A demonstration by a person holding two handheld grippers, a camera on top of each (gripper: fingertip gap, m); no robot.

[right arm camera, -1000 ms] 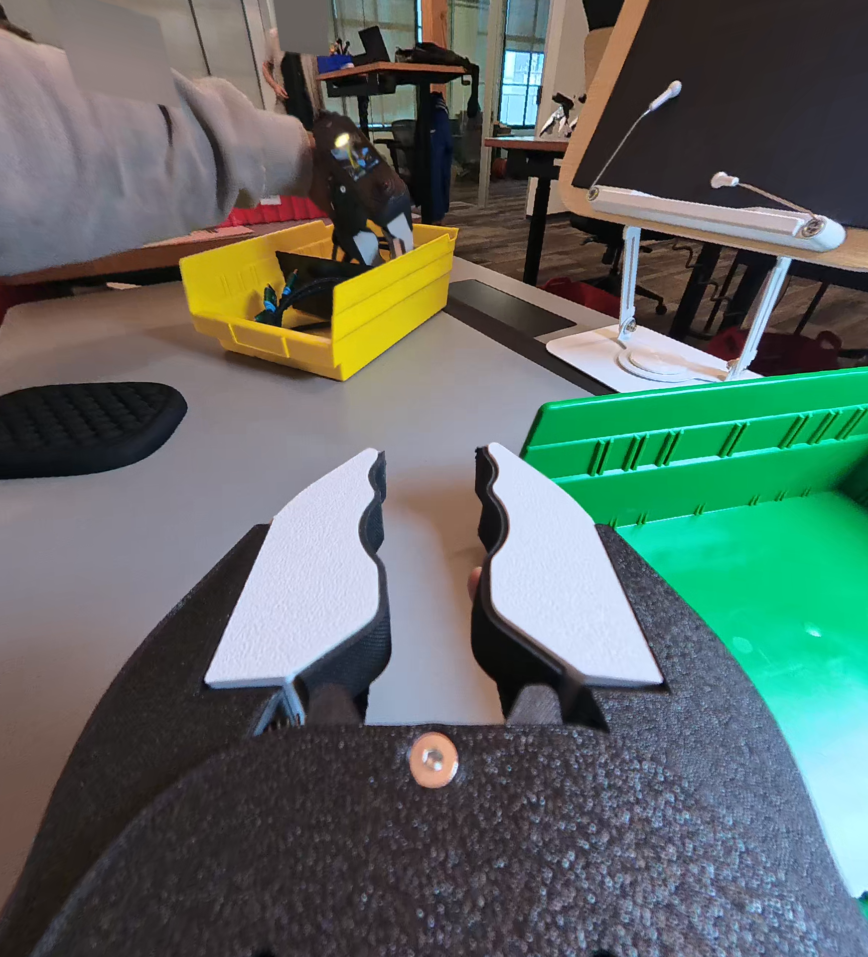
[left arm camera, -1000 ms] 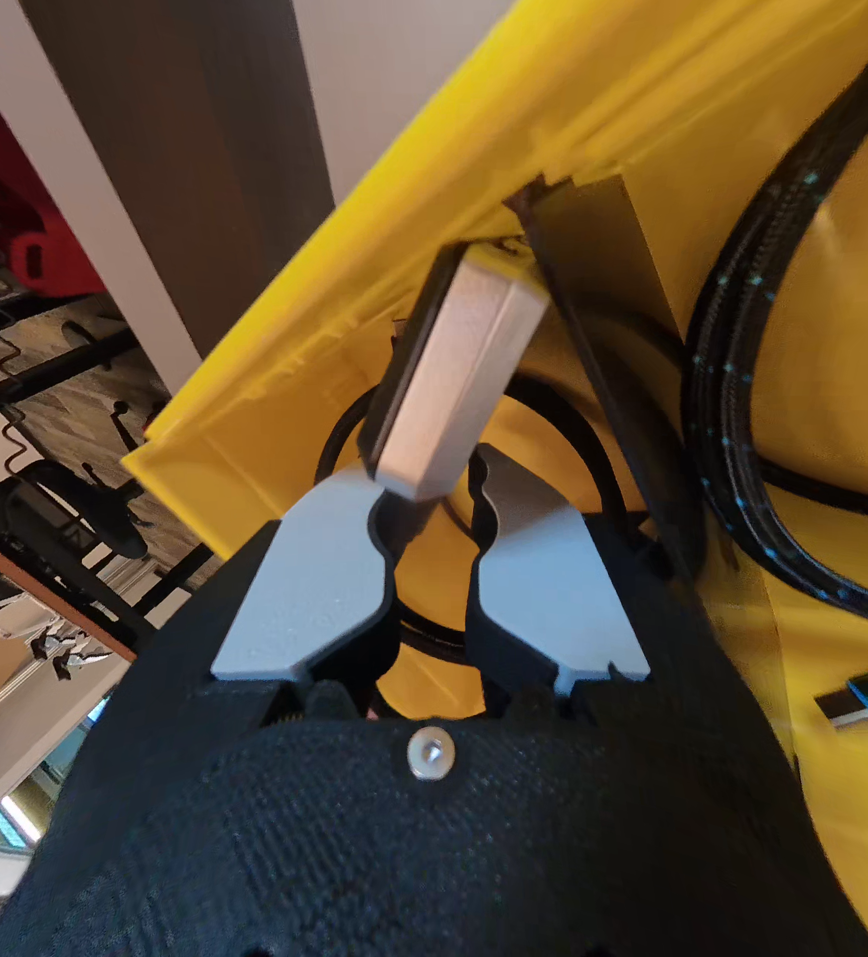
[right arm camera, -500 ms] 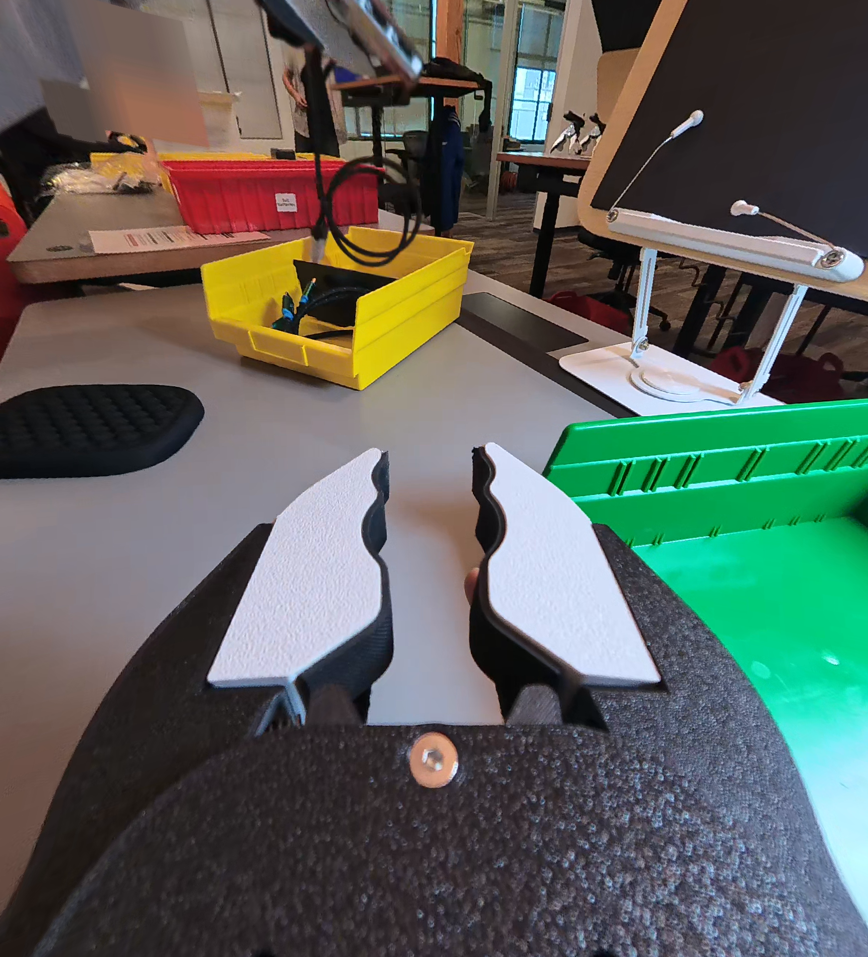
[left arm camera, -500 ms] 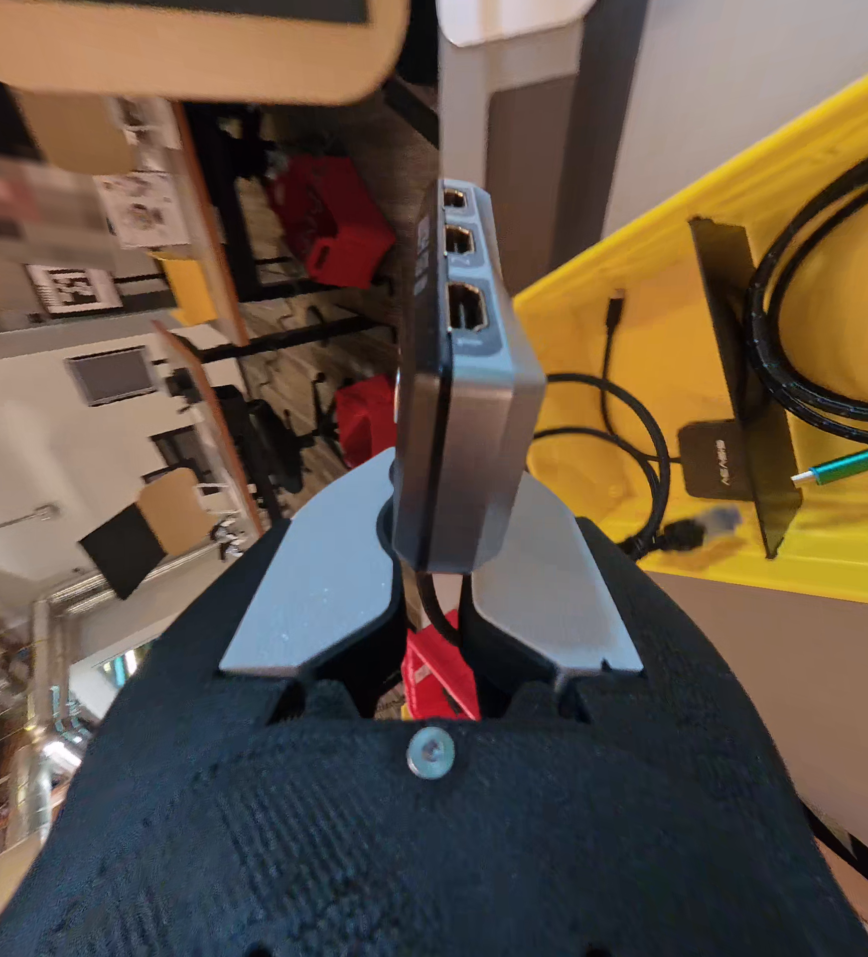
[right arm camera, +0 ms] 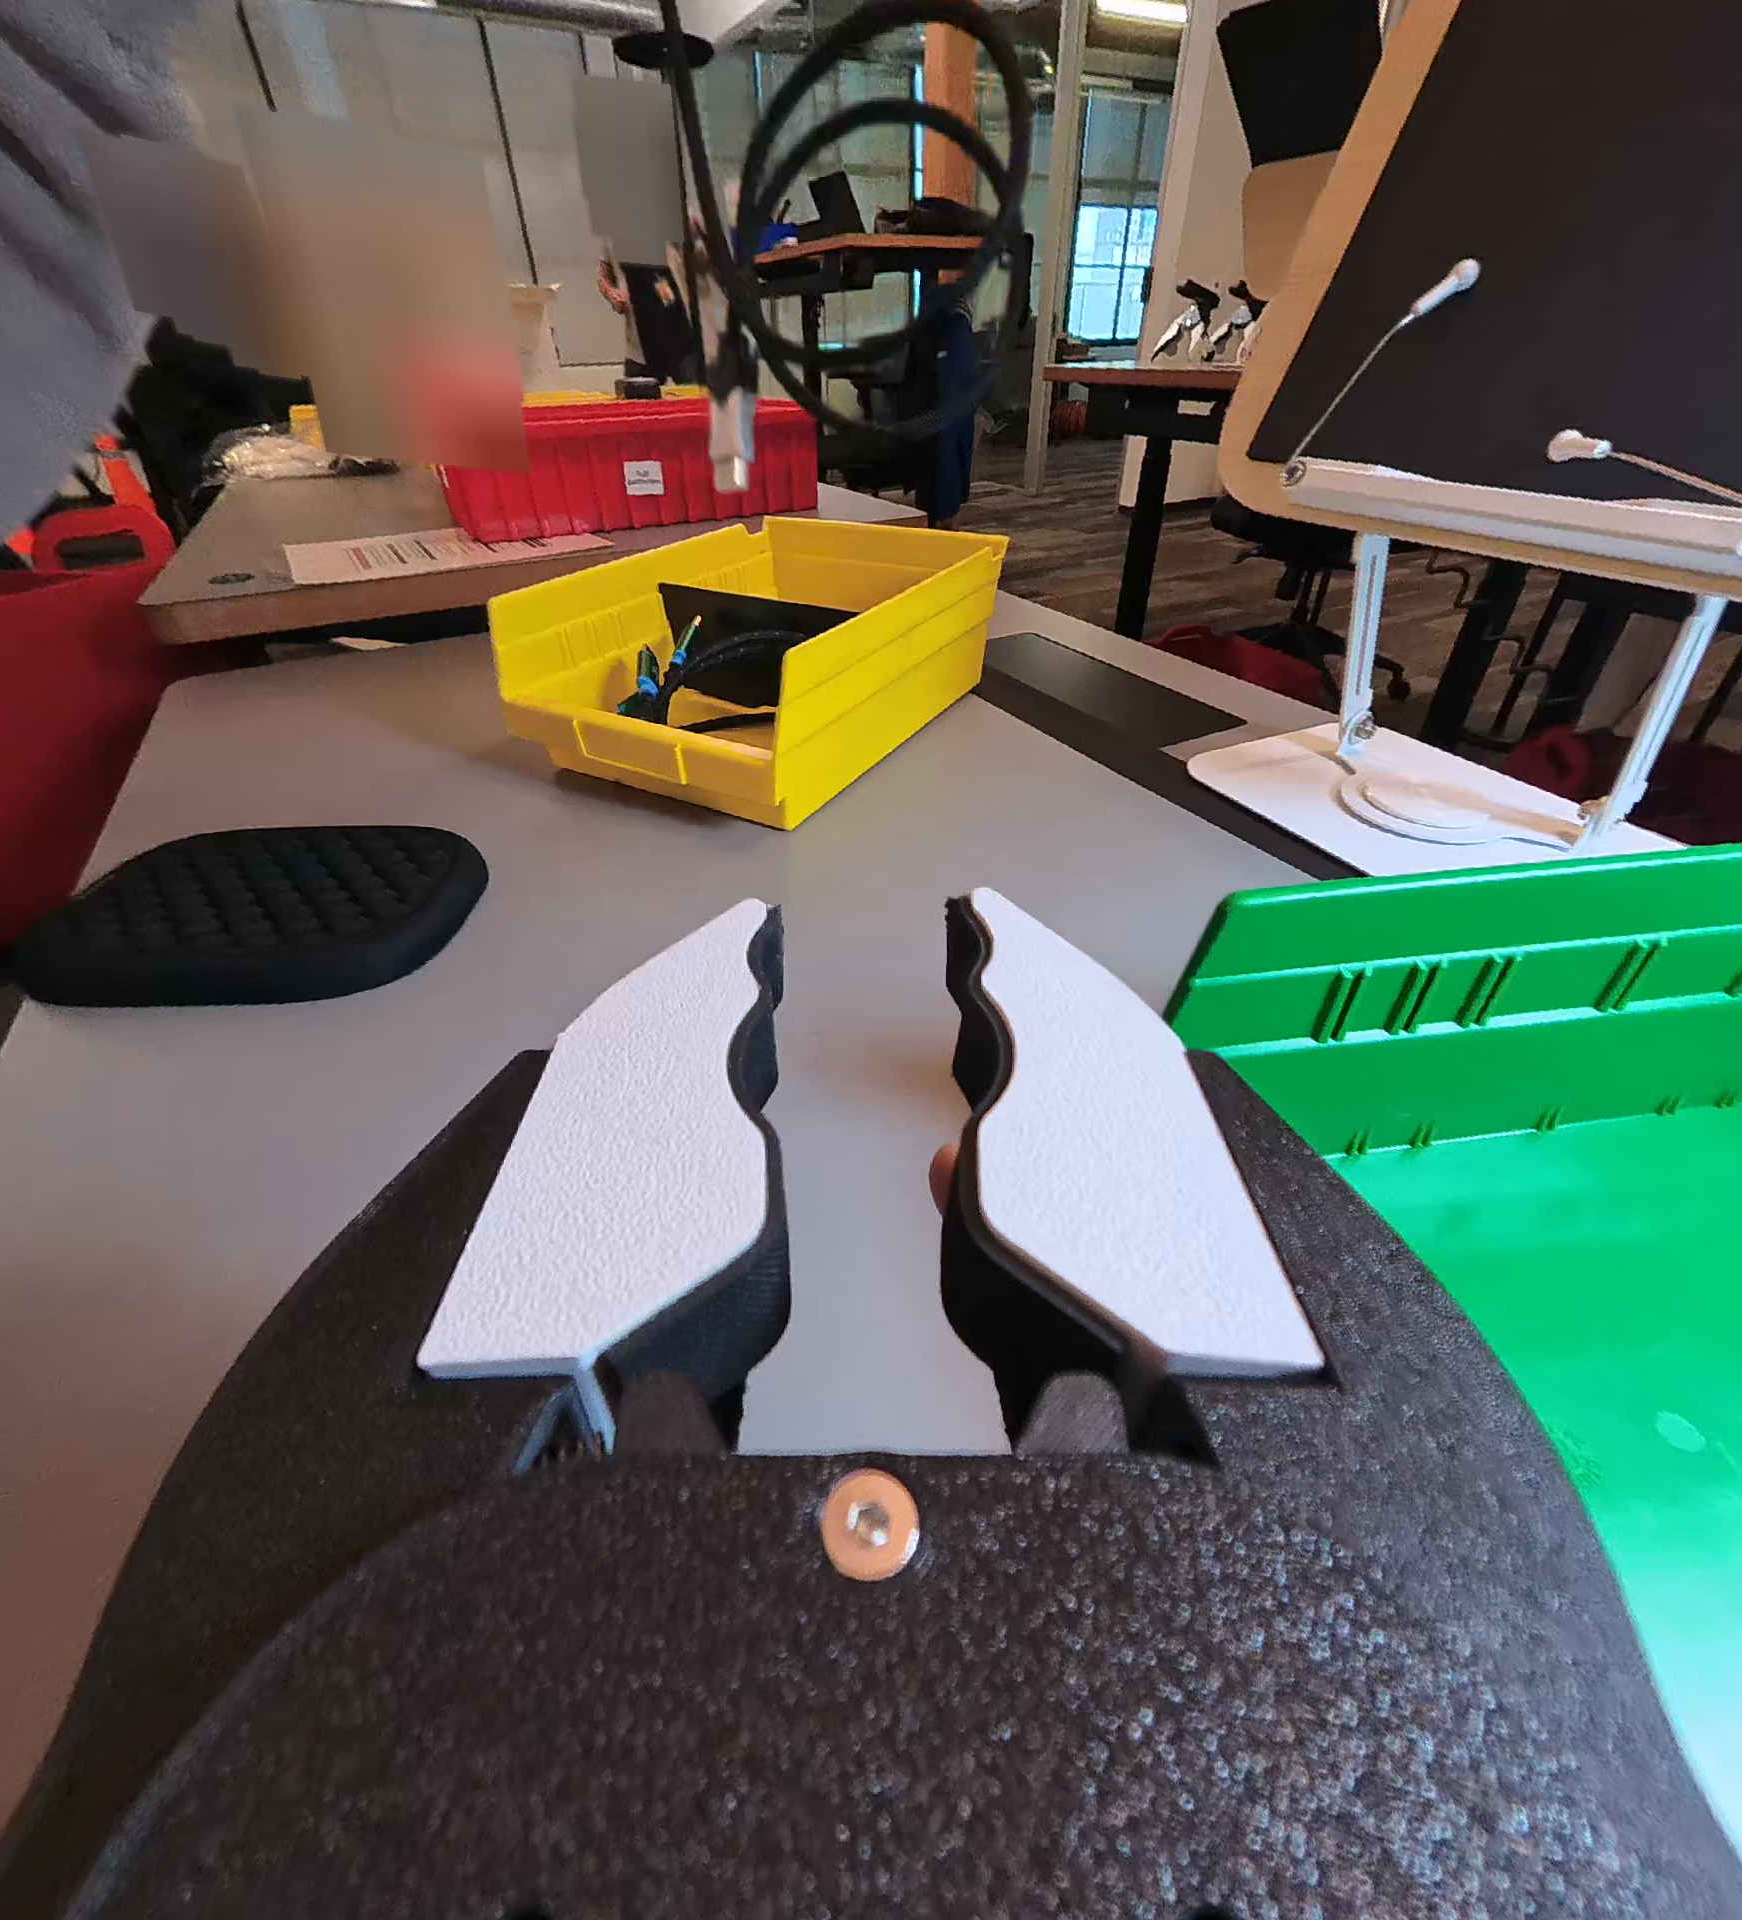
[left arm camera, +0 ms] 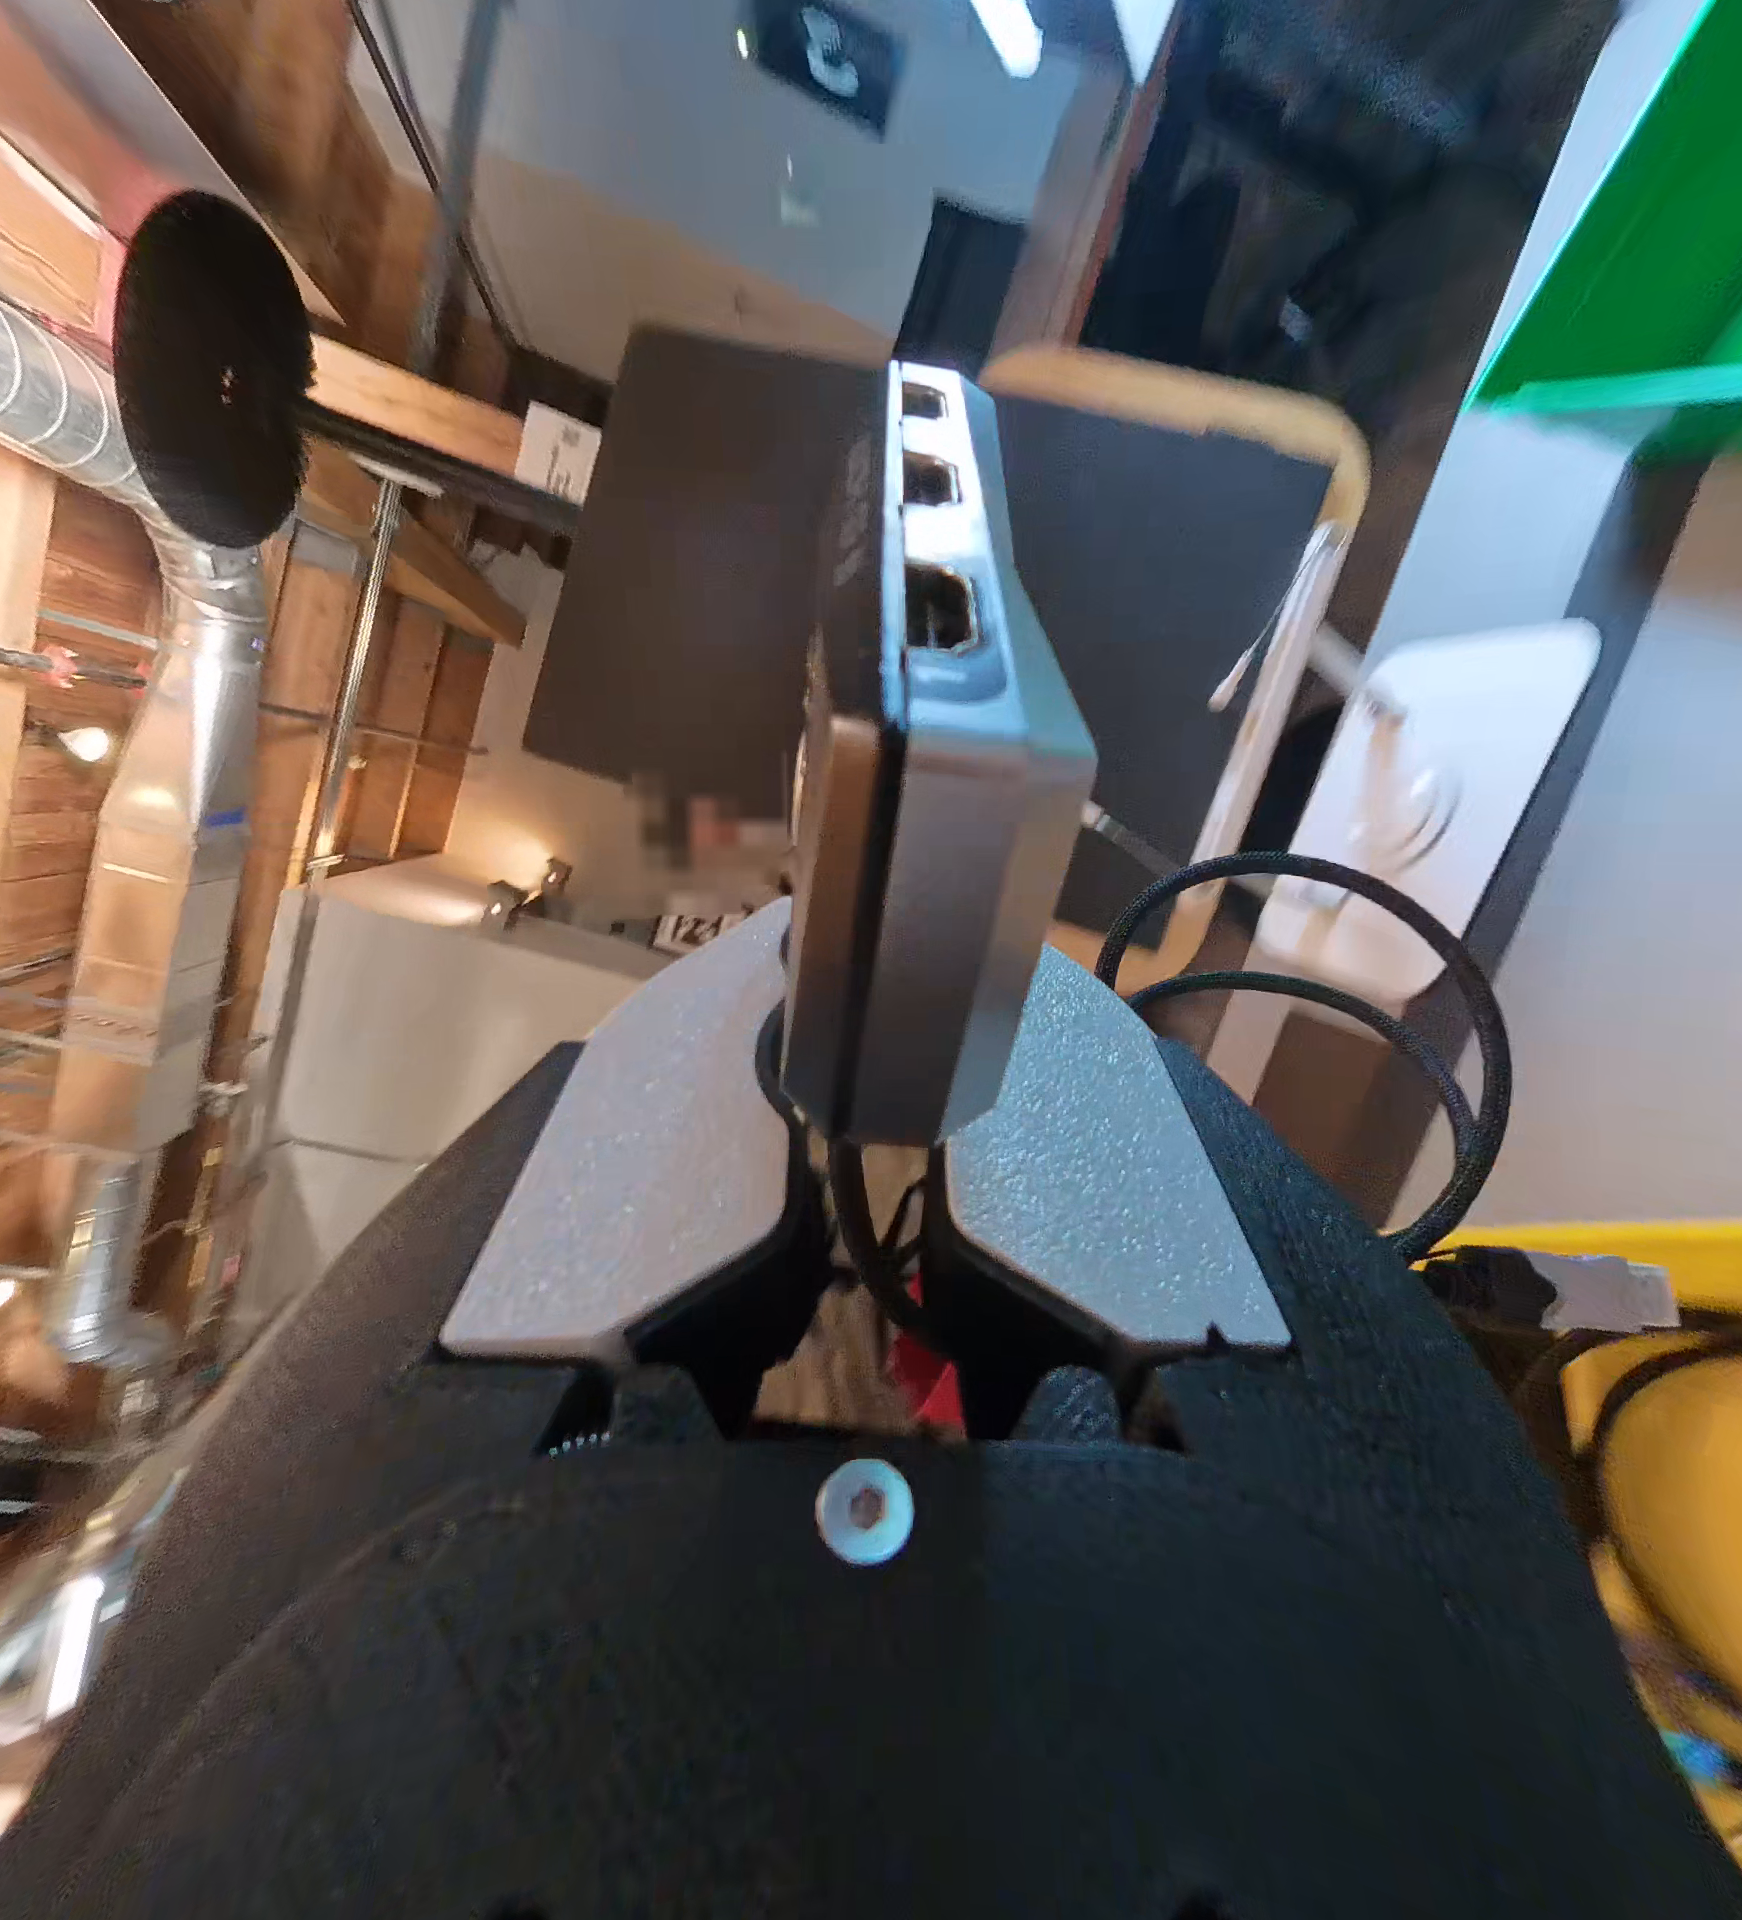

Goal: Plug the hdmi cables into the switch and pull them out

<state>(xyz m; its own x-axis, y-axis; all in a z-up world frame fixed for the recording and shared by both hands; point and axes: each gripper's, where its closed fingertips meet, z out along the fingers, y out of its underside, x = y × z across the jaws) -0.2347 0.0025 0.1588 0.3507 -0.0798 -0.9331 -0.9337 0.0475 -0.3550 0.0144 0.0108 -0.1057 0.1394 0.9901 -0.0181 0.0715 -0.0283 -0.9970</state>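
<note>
My left gripper (left arm camera: 872, 1049) is clamped on the switch (left arm camera: 934, 790), held up ahead of its fingers with ports empty, my right gripper (right arm camera: 862, 1023) hangs apart over the table (right arm camera: 950, 810), and the cables (right arm camera: 711, 670) wait in the yellow bin (right arm camera: 846, 717) beyond, so no plugging is done yet.

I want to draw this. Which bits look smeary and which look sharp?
Left wrist view: the switch and left gripper are fairly sharp, the room behind streaks. Right wrist view: the right gripper and yellow bin are crisp, the dangling cable is smeared.
</note>
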